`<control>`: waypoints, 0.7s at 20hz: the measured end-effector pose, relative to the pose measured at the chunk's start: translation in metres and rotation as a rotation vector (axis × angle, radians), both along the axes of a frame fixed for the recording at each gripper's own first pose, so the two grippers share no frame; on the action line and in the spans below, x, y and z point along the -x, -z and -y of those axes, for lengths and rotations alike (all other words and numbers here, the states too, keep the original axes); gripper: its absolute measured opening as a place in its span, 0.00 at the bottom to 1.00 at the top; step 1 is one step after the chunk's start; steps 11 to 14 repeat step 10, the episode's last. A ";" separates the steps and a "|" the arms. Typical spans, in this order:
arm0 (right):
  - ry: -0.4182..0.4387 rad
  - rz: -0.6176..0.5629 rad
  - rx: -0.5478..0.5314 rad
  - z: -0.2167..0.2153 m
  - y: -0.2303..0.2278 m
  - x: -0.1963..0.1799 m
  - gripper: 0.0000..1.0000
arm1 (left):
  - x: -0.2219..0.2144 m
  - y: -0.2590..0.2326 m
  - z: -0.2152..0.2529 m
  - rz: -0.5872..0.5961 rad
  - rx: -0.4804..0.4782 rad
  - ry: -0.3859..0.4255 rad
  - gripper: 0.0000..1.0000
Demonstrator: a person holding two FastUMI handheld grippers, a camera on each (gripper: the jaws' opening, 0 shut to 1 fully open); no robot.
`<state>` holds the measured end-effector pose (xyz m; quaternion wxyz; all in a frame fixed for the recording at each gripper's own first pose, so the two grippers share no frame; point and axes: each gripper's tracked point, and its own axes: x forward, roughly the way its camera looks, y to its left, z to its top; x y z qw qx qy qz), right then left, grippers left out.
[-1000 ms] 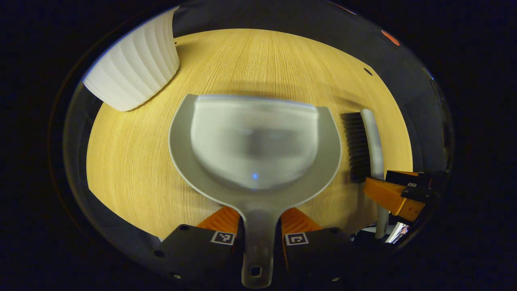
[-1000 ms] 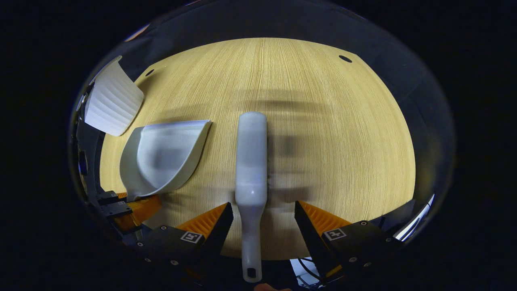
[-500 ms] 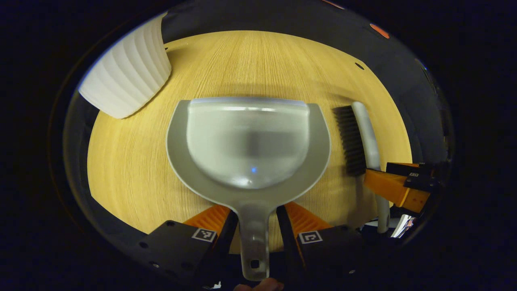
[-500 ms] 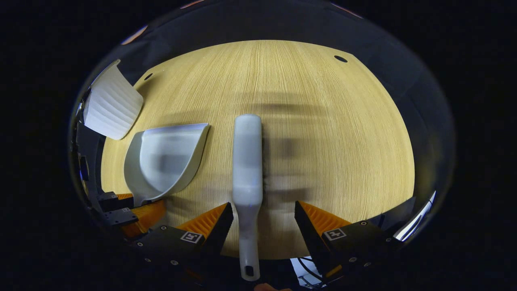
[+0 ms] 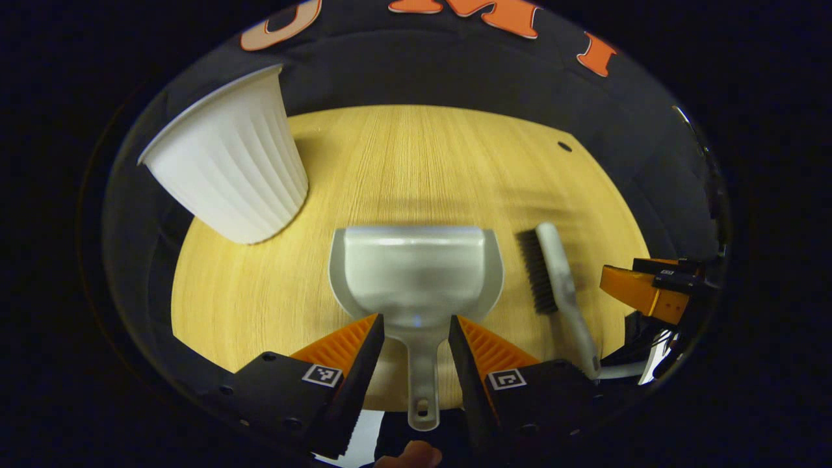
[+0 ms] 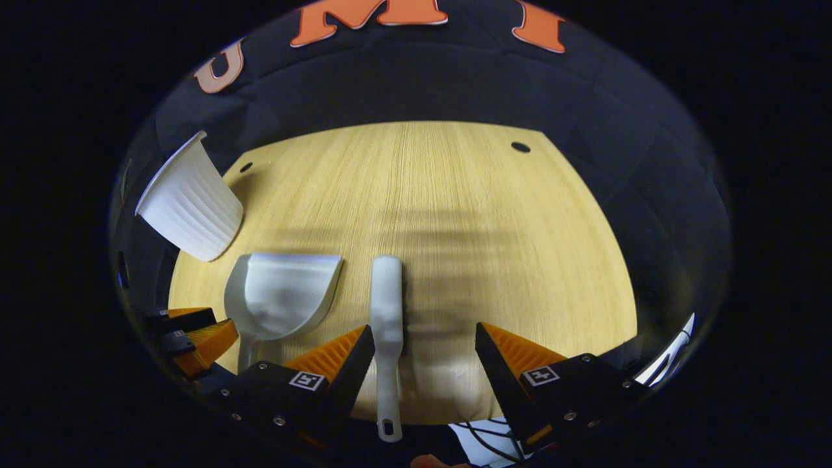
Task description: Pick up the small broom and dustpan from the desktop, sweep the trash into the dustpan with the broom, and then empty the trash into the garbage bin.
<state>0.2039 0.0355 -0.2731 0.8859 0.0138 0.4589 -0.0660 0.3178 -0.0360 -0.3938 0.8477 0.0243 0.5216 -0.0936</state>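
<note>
The grey dustpan [image 5: 416,270] lies flat on the wooden desktop [image 5: 403,156], its mouth facing away. Its handle runs back between the fingers of my left gripper [image 5: 415,320], which stands open with a gap on each side. The small broom [image 5: 556,286] lies just right of the dustpan, bristles toward it. In the right gripper view the broom [image 6: 387,305] lies lengthwise, its handle passing close to the left finger of my wide-open right gripper [image 6: 424,330]. The dustpan [image 6: 283,296] rests to the broom's left.
A white ribbed garbage bin [image 5: 227,169] stands at the desktop's far left, also seen as the bin [image 6: 188,208]. The right gripper [image 5: 650,289] shows at the right edge, the left gripper [image 6: 195,335] at the lower left. The desktop's front edge lies just under both grippers.
Both grippers have drawn back toward the front edge, so dustpan and broom look smaller. The left fingers have spread off the dustpan handle. Dustpan and broom stay on the desktop.
</note>
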 end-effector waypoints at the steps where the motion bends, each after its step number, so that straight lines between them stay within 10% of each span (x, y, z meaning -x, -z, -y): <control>1: 0.000 0.049 -0.003 -0.001 -0.014 -0.007 0.95 | -0.013 -0.011 0.003 0.059 0.000 -0.003 0.67; 10: -0.014 0.517 0.030 -0.002 -0.137 -0.058 0.94 | -0.081 -0.084 -0.012 0.476 0.035 -0.069 0.67; 14: -0.014 0.517 0.030 -0.002 -0.137 -0.058 0.94 | -0.081 -0.084 -0.012 0.476 0.035 -0.069 0.67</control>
